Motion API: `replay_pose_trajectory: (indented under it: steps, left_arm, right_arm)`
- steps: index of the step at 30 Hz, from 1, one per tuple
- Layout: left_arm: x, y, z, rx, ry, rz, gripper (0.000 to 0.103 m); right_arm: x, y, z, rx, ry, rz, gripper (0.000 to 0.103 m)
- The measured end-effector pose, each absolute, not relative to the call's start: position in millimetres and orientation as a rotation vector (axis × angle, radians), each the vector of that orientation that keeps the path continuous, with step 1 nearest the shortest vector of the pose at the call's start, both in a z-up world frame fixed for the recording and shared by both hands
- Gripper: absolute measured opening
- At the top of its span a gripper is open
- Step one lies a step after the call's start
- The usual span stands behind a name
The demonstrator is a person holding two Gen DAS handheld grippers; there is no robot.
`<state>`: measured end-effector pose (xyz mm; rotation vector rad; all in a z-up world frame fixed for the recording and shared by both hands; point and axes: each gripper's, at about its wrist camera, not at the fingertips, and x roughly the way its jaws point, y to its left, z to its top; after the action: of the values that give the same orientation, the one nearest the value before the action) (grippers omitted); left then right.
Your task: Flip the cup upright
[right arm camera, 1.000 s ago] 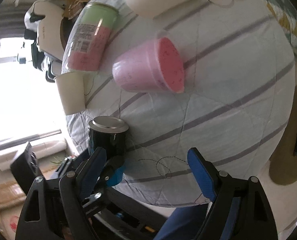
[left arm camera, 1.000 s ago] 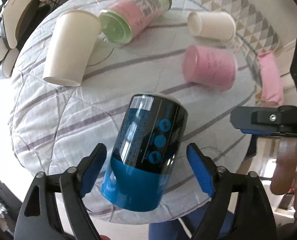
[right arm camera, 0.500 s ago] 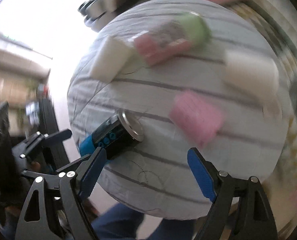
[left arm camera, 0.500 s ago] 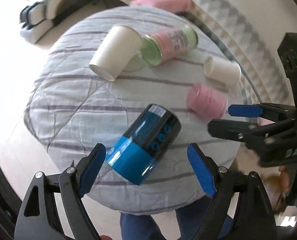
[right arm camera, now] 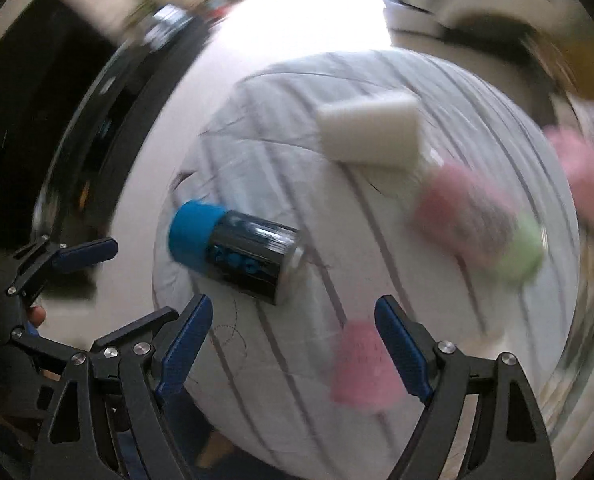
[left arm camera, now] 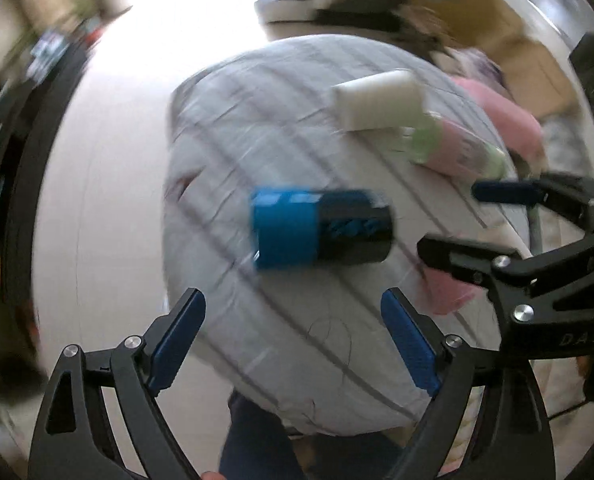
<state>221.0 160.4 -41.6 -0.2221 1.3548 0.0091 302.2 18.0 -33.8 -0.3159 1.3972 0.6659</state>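
Note:
A black and blue cup (left arm camera: 321,230) lies on its side on the round striped cushion (left arm camera: 225,152); it also shows in the right wrist view (right arm camera: 237,250). A white cup (left arm camera: 377,100) (right arm camera: 371,134), a pink and green can (left arm camera: 457,152) (right arm camera: 481,232) and a pink cup (right arm camera: 363,364) lie on their sides too. My left gripper (left arm camera: 293,340) is open and empty, held back from the blue cup. My right gripper (right arm camera: 293,344) is open and empty, above the cushion's near edge. Both views are blurred.
The cushion (right arm camera: 437,340) is a raised round surface with pale floor (left arm camera: 109,220) to its left. Bags and clutter (left arm camera: 377,12) lie beyond it. A pink pillow (left arm camera: 505,120) sits at the far right. The right gripper's fingers (left arm camera: 457,256) show at the left view's right.
Both grippers have pulled back and swung around the cushion, so the views have rotated. The black and blue cup stood upright between the left fingers a second ago; now it lies on its side.

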Motion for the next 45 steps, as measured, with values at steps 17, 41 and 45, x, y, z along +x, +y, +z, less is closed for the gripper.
replay_pose_trajectory:
  steps: [17,41,45]
  left_arm:
    - [164.3,169.7,-113.1,-0.66,1.396,0.238,0.095]
    - [209.4,123.9,-97.3,-0.576,1.287,0.052,0.095]
    - [227.5,107.7,-91.2,-0.49,1.245,0.027,0.095]
  right_arm:
    - [280.9,143.0,-108.0,-1.107,1.335,1.083,0.084]
    - [333.7,83.7,-89.1,-0.325,1.418,0.838,0.071]
    - [339.0,55.9,-72.7,-0.206,1.323,0.764,0.071]
